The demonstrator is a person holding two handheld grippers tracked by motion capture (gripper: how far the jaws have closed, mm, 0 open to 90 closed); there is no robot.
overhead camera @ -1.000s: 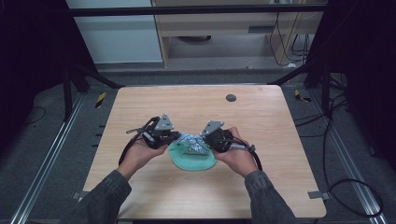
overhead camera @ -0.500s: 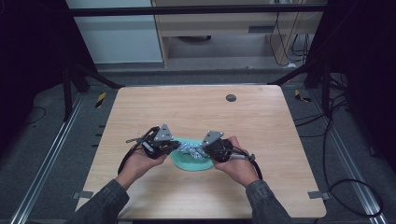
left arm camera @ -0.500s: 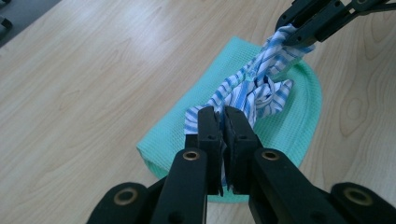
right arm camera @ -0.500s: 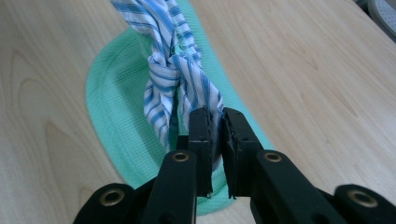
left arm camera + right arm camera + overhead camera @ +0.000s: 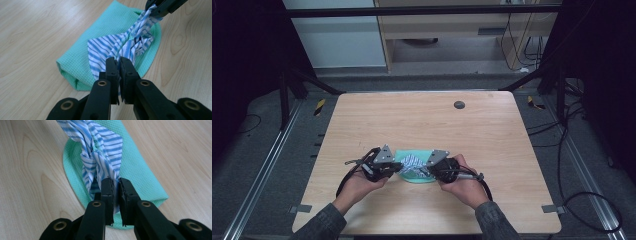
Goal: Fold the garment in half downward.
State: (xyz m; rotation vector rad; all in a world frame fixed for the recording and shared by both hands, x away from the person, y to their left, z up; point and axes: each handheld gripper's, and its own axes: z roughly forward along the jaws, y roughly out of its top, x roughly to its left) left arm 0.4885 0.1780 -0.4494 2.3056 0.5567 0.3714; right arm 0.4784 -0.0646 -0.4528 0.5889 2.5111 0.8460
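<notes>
Striped cloth (image 5: 113, 47) — we see it stretched between our two claws just above a green towel (image 5: 82, 60) on the tabletop (image 5: 422, 120); left claw (image 5: 119, 62) and right claw (image 5: 117, 183) each clenched on one end.

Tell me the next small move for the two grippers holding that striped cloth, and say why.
Probably lower both a little more, then open. The left gripper and right gripper each pinch one end of the striped cloth, which hangs bunched between them just over the green cloth on the table, not yet lying flat.
</notes>
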